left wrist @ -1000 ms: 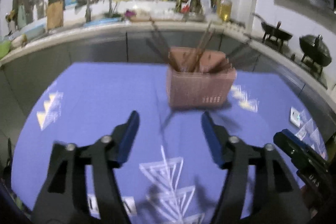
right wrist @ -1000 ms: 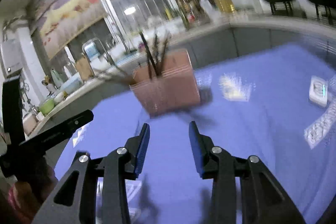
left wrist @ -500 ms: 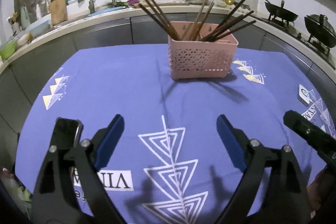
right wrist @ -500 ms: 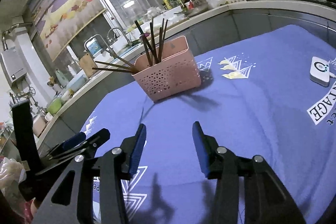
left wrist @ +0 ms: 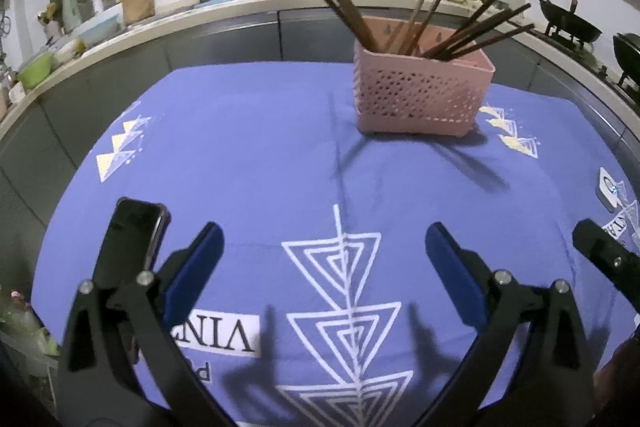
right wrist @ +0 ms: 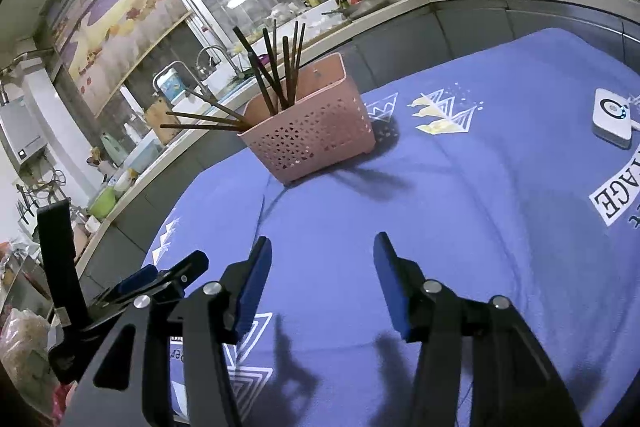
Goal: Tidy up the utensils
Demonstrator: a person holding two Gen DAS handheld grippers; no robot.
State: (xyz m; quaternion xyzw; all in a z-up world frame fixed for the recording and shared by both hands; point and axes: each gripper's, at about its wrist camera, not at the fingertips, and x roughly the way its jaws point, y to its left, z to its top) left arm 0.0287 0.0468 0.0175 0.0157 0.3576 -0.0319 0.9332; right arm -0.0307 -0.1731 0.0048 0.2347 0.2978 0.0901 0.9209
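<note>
Blue cloth [left wrist: 260, 147] lies bare between basket [left wrist: 424, 99] and opening claws.

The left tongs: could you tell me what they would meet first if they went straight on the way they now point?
Most likely the blue tablecloth, short of the pink basket of chopsticks. The left tongs tilt downward, opening, with nothing between them, and the basket sits ahead, slightly right; depth is hard to judge.

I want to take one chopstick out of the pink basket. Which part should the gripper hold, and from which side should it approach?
Grip the bare upper shaft of one chopstick fanning right over the pink basket rim. Those tips spread apart, so one should fit alone between the pads. Come from above and the near side. Both grippers, left and right, are opening and empty.
</note>
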